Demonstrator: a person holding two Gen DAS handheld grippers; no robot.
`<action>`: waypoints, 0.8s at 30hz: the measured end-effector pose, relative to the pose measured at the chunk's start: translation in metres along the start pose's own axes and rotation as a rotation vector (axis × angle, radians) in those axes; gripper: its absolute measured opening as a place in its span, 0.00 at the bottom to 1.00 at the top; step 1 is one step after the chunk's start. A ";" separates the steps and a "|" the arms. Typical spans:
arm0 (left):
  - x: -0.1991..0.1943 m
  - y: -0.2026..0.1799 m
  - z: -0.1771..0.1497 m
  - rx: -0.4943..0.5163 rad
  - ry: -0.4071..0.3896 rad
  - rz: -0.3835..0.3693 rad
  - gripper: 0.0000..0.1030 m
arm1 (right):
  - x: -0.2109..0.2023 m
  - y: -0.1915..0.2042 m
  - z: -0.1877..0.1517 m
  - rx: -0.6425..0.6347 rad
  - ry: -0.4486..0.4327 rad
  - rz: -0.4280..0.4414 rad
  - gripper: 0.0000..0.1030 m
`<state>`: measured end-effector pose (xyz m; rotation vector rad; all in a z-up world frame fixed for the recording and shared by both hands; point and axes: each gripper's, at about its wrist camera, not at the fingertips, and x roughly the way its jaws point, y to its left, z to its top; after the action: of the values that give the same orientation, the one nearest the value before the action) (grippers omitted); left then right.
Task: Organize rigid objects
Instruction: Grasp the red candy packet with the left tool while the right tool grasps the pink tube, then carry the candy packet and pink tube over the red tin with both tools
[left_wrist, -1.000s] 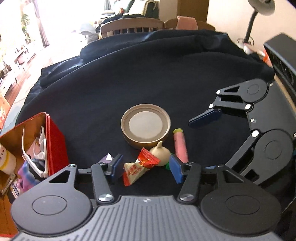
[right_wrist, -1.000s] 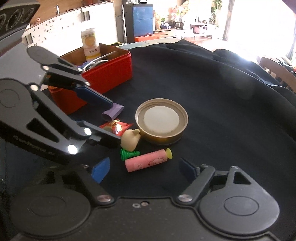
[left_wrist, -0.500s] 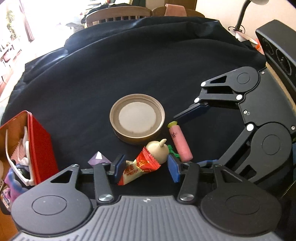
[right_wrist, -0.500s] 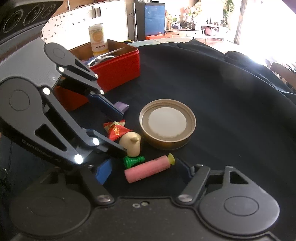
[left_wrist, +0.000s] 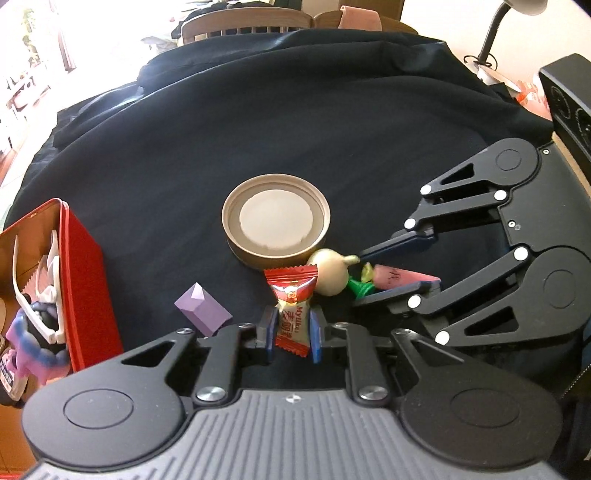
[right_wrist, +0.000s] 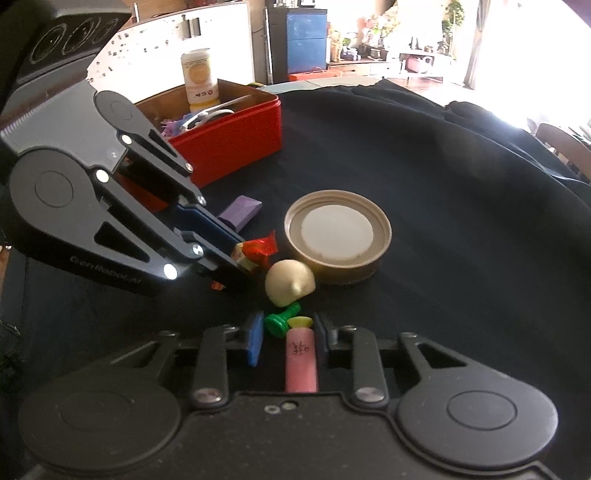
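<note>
Both grippers have just been closing: left gripper clamps the candy wrapper; right gripper brackets the pink tube, contact unclear.

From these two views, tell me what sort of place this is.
Most likely a lived-in home, a living or dining room. A table under a dark cloth has wooden chairs behind it, a desk lamp stands to one side, and a blue cabinet and sunlit houseplants fill the far room.

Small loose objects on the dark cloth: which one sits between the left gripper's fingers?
The red-and-white wrapped candy; the left gripper has just closed on it, while the others lie outside.
</note>
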<state>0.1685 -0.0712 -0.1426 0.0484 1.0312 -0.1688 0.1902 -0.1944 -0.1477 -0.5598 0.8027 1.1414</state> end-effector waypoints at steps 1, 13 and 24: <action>-0.001 -0.001 -0.001 -0.002 -0.001 -0.001 0.17 | -0.002 0.001 -0.002 0.002 0.000 -0.007 0.27; -0.011 -0.009 -0.011 -0.027 -0.006 -0.005 0.17 | -0.018 0.016 -0.019 0.000 0.031 -0.025 0.35; -0.025 -0.013 -0.019 -0.031 -0.022 0.007 0.17 | -0.029 0.018 -0.034 0.044 0.040 -0.061 0.15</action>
<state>0.1379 -0.0784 -0.1300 0.0220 1.0111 -0.1464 0.1582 -0.2302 -0.1452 -0.5685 0.8374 1.0569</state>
